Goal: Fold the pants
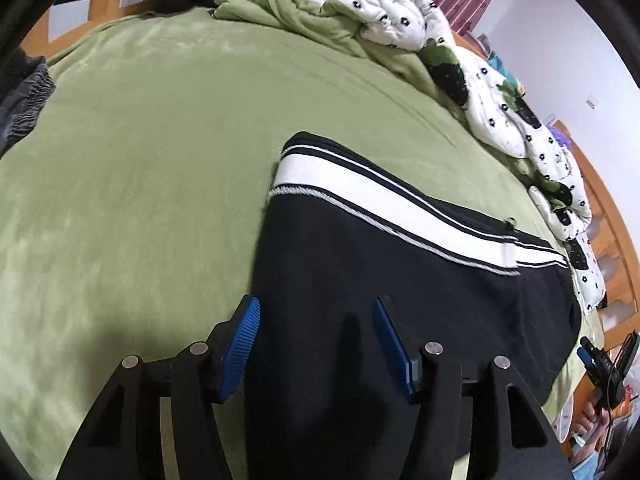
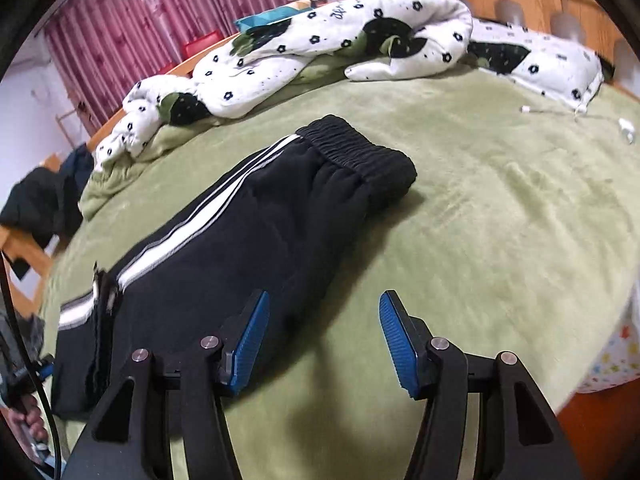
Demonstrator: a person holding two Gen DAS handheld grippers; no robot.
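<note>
On a green bed blanket (image 2: 500, 208) lie black side-striped track pants (image 2: 248, 216), seemingly folded lengthwise (waistband far), while left gripper (image 1: 316, 344) and right gripper (image 2: 324, 340) hover wide open, empty; next, probably grasp an end and fold across.

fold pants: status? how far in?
Done: pants lie flat on the bed, seemingly folded lengthwise, stripe up. In hand: nothing; left gripper and right gripper both open above the cloth. Left: cross folds; waistband remains at the far end.
</note>
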